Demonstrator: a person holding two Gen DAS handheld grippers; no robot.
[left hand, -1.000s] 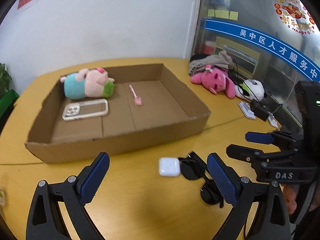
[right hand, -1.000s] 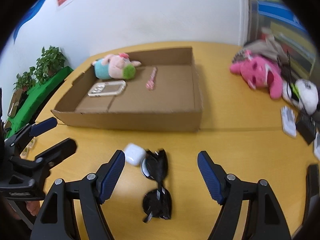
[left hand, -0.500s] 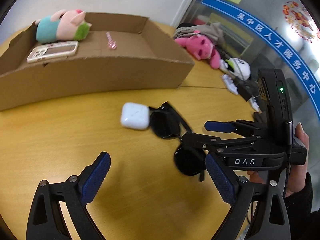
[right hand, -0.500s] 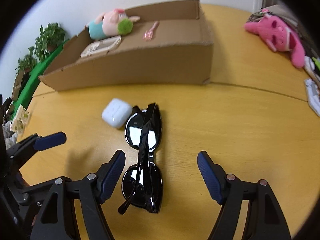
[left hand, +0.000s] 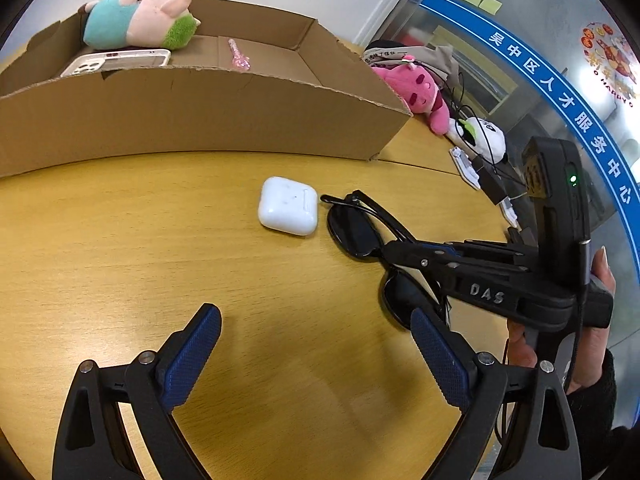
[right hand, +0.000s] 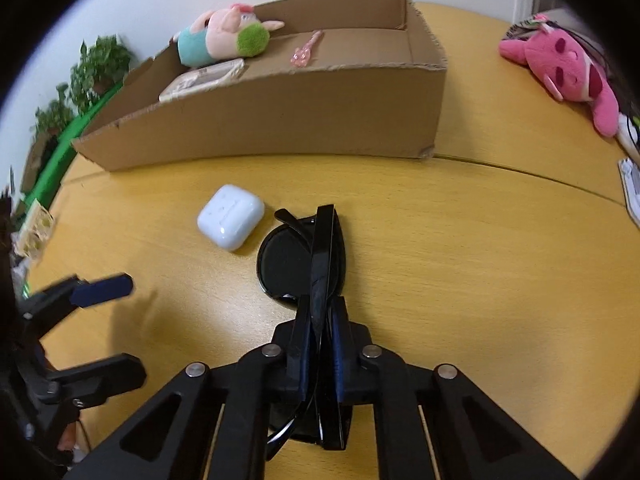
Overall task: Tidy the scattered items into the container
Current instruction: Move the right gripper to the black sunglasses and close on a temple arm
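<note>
Black sunglasses [right hand: 304, 256] lie folded on the yellow table; my right gripper [right hand: 320, 320] is shut on their frame. They also show in the left wrist view [left hand: 356, 232], with the right gripper [left hand: 404, 250] clamped on them. A white earbud case [left hand: 288, 206] lies just left of the sunglasses, also in the right wrist view [right hand: 231, 216]. My left gripper [left hand: 316, 352] is open and empty, low over the table in front of the case. The cardboard box [left hand: 200, 108] behind holds a pig plush [left hand: 136, 16], a phone case [left hand: 116, 62] and a pink hair clip [left hand: 239, 56].
A pink plush [right hand: 568, 68] and a panda plush [left hand: 480, 136] with cables lie at the table's right side. Potted plants [right hand: 96, 68] stand beyond the left edge. A small packet [right hand: 36, 228] lies at the far left.
My right gripper has moved down onto the sunglasses and shut on their frame. My left gripper has dropped lower and closer to the table, still open.
</note>
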